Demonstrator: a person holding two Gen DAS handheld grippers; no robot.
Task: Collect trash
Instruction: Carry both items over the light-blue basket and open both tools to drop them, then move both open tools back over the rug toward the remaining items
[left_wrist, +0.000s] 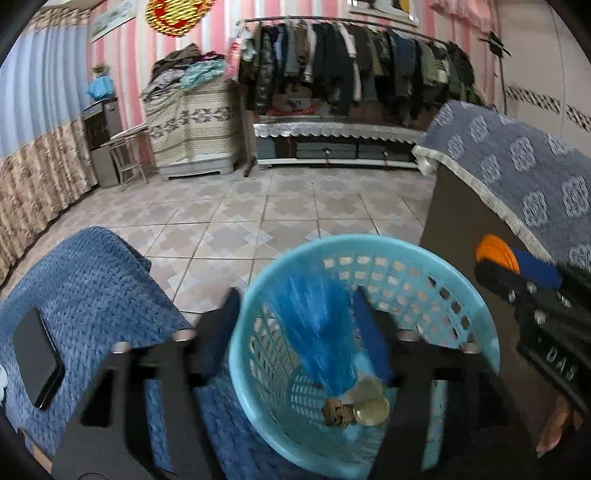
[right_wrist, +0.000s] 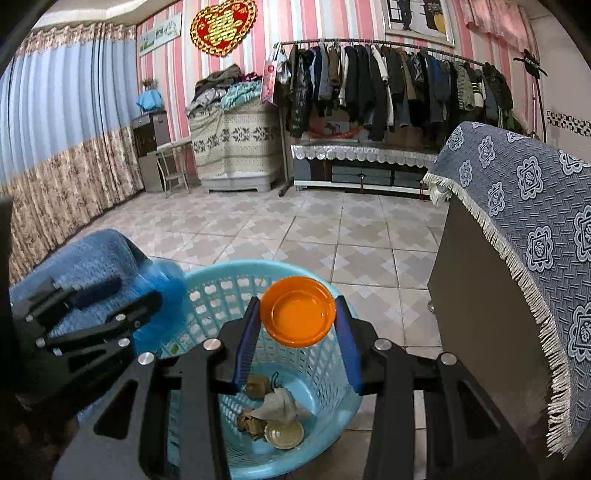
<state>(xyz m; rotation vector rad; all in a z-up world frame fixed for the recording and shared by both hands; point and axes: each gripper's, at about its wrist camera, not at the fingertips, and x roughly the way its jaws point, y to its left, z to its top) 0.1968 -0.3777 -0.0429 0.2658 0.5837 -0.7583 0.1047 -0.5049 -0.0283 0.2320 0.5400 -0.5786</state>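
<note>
A light blue plastic basket (left_wrist: 424, 295) (right_wrist: 229, 291) stands on the floor and holds brown crumpled scraps (right_wrist: 255, 387), a white tissue (right_wrist: 277, 404) and a round lid (right_wrist: 283, 434). My right gripper (right_wrist: 297, 314) is shut on an orange plastic dish (right_wrist: 298, 311) and holds it above the basket; it shows at the right in the left wrist view (left_wrist: 495, 251). My left gripper (left_wrist: 295, 317) is open over the basket, and a blurred blue plastic piece (left_wrist: 317, 325) lies loose between its fingers, over the basket mouth. That gripper also shows in the right wrist view (right_wrist: 122, 299).
A blue knitted cover (left_wrist: 85, 295) with a black phone (left_wrist: 35, 358) on it lies left of the basket. A dark cabinet with a grey patterned cloth (right_wrist: 524, 229) stands at the right. Tiled floor (right_wrist: 332, 229), a clothes rack (right_wrist: 388, 85) and curtains (right_wrist: 55, 147) lie beyond.
</note>
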